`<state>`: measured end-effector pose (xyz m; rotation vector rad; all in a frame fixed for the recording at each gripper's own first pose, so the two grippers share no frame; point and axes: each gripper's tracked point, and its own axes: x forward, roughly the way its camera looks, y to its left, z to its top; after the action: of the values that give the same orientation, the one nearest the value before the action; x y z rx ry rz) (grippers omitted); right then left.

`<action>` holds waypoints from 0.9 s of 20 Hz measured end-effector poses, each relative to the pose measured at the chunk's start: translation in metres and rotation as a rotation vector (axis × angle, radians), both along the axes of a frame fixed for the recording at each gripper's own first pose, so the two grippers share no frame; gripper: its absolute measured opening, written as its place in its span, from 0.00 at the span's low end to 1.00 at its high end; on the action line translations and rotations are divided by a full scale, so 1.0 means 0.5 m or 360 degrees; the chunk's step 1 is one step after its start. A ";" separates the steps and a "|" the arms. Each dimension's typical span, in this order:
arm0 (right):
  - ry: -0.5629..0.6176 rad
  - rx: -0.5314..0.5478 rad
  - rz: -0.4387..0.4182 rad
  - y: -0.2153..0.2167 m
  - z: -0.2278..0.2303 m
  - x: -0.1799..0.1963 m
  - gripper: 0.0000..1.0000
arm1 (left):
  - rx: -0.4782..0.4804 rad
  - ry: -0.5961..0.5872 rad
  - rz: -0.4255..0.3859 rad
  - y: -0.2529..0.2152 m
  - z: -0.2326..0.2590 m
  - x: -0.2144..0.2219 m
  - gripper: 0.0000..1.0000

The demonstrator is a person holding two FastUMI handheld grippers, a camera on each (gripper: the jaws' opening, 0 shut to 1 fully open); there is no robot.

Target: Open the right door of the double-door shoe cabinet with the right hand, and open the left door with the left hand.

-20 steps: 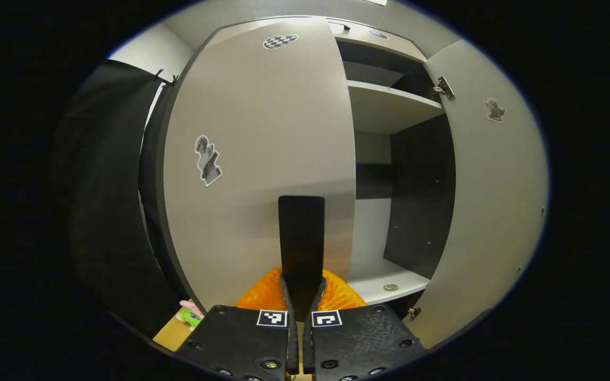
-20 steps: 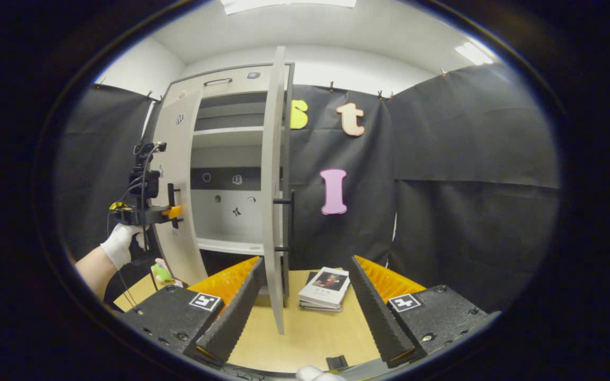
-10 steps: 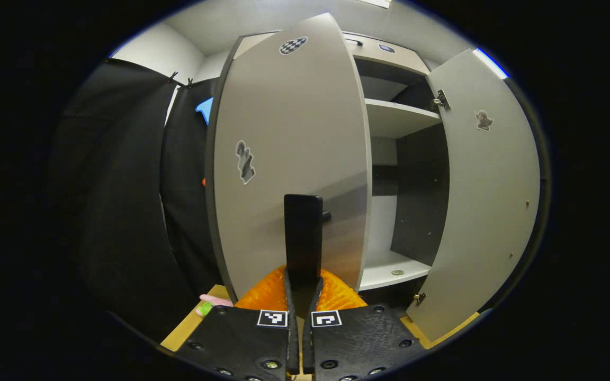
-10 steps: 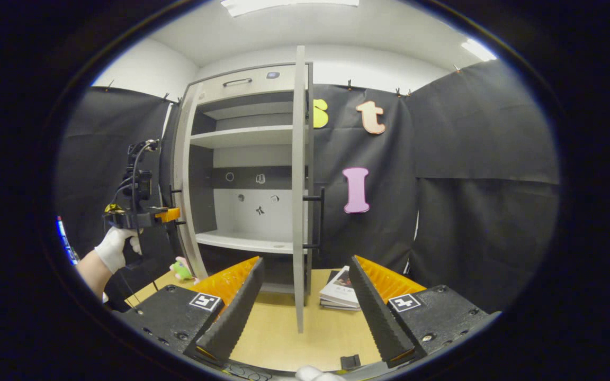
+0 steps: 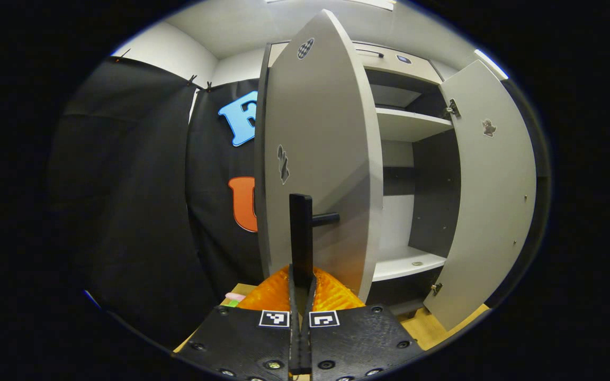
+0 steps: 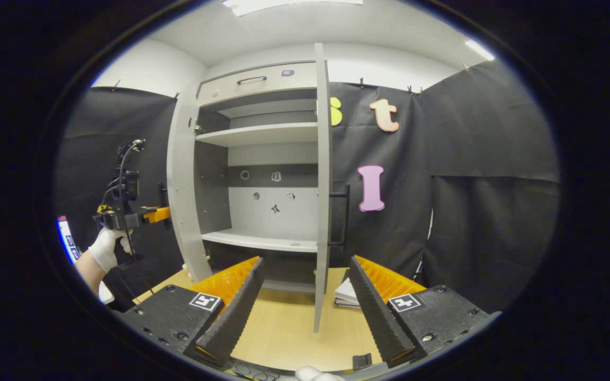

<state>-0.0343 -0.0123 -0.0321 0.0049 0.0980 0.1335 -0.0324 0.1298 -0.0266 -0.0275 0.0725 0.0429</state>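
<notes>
Am swinging grey left cabinet door (image 5: 321,159) outward; left gripper (image 5: 301,275) clamping its black bar handle (image 5: 301,233), fingers pinched tight. Grey right door (image 6: 322,185) standing wide open. Right gripper (image 6: 305,307) hanging spread wide, holding nothing. Next, I judge: finishing swing, releasing handle.
</notes>
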 end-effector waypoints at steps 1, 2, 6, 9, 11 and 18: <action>0.0000 0.0000 0.0007 0.007 0.000 0.000 1.00 | 0.0007 0.0001 0.0008 0.012 -0.003 -0.006 0.00; 0.0000 0.0001 0.0018 0.016 -0.001 0.001 1.00 | 0.0009 0.0000 0.0014 0.024 -0.003 -0.009 0.00; 0.0000 0.0010 0.0057 0.050 0.001 0.004 1.00 | 0.0016 -0.0028 0.0082 0.078 0.005 -0.024 0.00; 0.0004 0.0001 0.0086 0.075 -0.001 0.004 1.00 | 0.0045 -0.0024 0.0151 0.135 -0.002 -0.034 0.00; 0.0011 0.0001 0.0102 0.090 -0.004 0.004 1.00 | -0.0015 -0.0030 0.0131 0.159 -0.004 -0.036 0.00; 0.0018 -0.0010 0.0119 0.115 -0.009 0.000 1.00 | 0.0056 -0.0047 0.0025 0.170 -0.005 -0.032 0.00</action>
<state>-0.0344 0.0453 -0.0367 -0.0042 0.1099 0.2080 -0.0485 0.2150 -0.0290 0.0063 0.0419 0.0592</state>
